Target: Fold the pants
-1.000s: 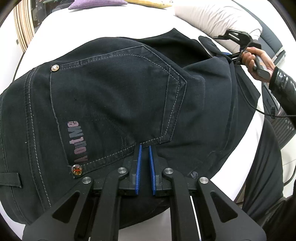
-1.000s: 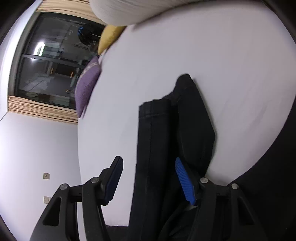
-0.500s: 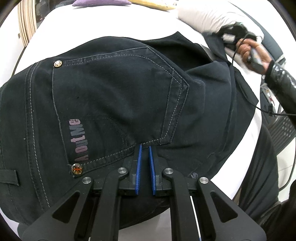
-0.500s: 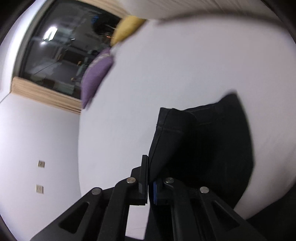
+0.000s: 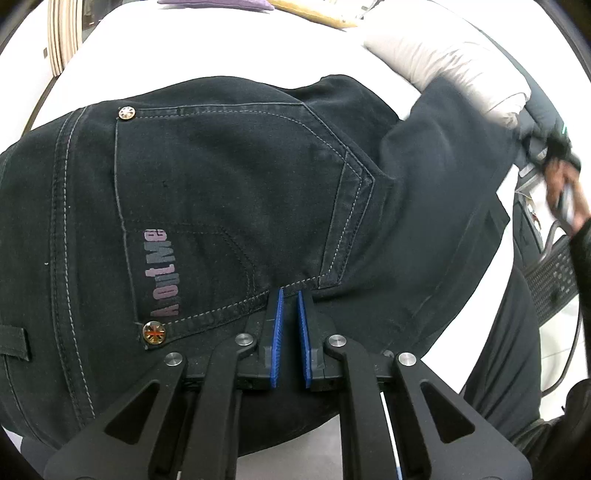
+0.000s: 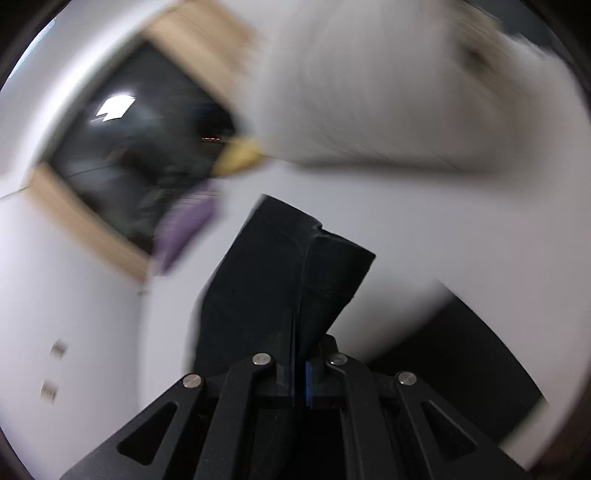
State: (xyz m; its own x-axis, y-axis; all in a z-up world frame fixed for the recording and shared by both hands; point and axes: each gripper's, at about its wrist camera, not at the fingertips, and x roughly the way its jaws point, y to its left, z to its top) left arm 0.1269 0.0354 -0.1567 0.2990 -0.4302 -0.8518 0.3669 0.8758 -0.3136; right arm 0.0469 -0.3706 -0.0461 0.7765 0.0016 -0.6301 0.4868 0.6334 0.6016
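Observation:
Black denim pants [image 5: 229,206] lie seat-up on a white bed [image 5: 184,48], back pocket with pink lettering facing me. My left gripper [image 5: 290,295] is shut, its blue pads nearly together and resting on the fabric just below the pocket's lower seam. My right gripper [image 6: 299,325] is shut on the hem end of a pant leg [image 6: 280,266] and holds it lifted off the bed. In the left wrist view that leg [image 5: 454,147] rises at the right toward the hand [image 5: 561,184] holding the right gripper.
A beige pillow [image 5: 443,62] lies at the head of the bed, with a purple cushion [image 5: 214,3] and a yellow one [image 5: 314,11] beyond. A dark window [image 6: 140,155] with a wooden frame is behind. A black perforated object [image 5: 554,280] is at the right.
My right gripper closed on the pant leg end, then lifted and swung it up and over toward the seat. My left gripper stayed shut in place on the seat.

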